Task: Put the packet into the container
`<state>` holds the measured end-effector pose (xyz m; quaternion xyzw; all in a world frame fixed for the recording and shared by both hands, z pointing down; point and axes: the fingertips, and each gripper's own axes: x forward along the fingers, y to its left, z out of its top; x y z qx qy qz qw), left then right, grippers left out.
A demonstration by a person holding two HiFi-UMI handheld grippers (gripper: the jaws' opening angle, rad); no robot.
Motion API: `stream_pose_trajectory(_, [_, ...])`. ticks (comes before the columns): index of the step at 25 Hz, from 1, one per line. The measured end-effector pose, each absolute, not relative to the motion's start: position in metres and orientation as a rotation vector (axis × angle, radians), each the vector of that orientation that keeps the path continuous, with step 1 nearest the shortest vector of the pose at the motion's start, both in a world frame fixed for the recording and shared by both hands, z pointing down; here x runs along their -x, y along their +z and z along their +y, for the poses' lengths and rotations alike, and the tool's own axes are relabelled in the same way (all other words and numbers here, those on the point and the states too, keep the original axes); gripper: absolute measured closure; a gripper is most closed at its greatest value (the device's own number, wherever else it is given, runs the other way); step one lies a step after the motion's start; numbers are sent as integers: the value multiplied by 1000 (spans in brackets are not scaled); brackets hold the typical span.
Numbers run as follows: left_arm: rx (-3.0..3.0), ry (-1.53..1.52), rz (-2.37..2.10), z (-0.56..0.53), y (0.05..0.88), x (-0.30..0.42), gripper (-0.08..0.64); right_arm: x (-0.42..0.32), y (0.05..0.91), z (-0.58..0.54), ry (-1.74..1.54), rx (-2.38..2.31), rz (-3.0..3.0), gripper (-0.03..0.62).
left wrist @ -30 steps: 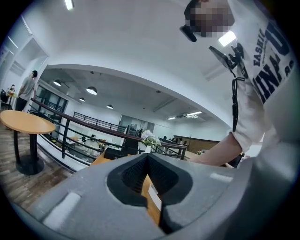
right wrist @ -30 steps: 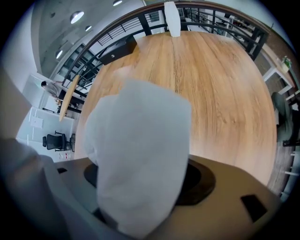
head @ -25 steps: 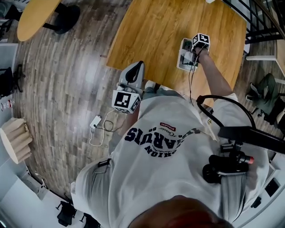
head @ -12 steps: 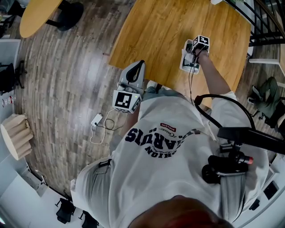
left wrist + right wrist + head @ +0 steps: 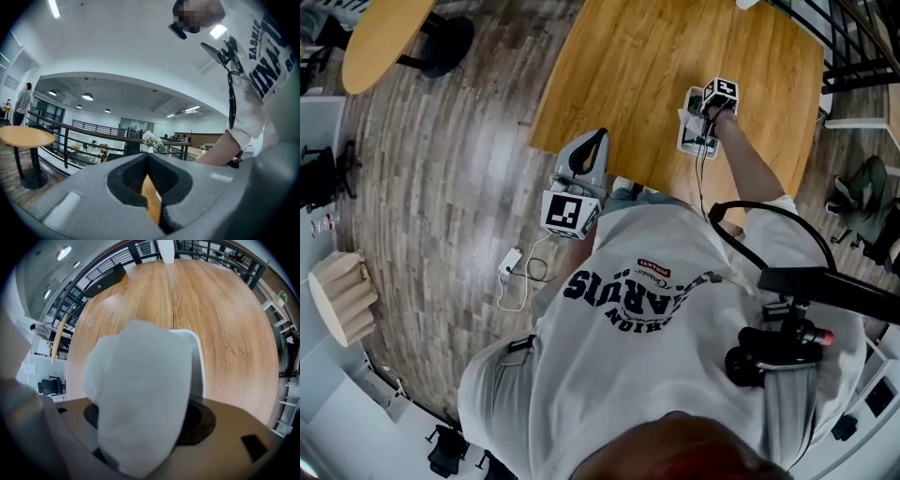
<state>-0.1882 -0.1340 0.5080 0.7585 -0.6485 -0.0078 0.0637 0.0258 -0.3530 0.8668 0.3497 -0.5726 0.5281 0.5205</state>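
- The right tongs [image 5: 704, 120] are closed partway on a white packet [image 5: 140, 394], which is gripped between the jaws and bulges out past them.
- The packet is held directly over the white container [image 5: 199, 363], whose rim shows beyond it; whether the two touch cannot be told.
- The container is set on the wooden tabletop [image 5: 234, 319].
- The left tongs [image 5: 148, 158] are shut and empty, well apart from the container, at the tabletop's near edge.
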Motion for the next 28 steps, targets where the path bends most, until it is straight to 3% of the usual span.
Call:
stream_pose_trajectory(18, [-2327,-31,-1936,-132,503,187,563,-22,833,-358,1246,-862,-1493,192])
stream_pose_trajectory(28, [-2451,-22,-1843,-145,486,162,563,-14,726,-368,1324,-888,-1804,189])
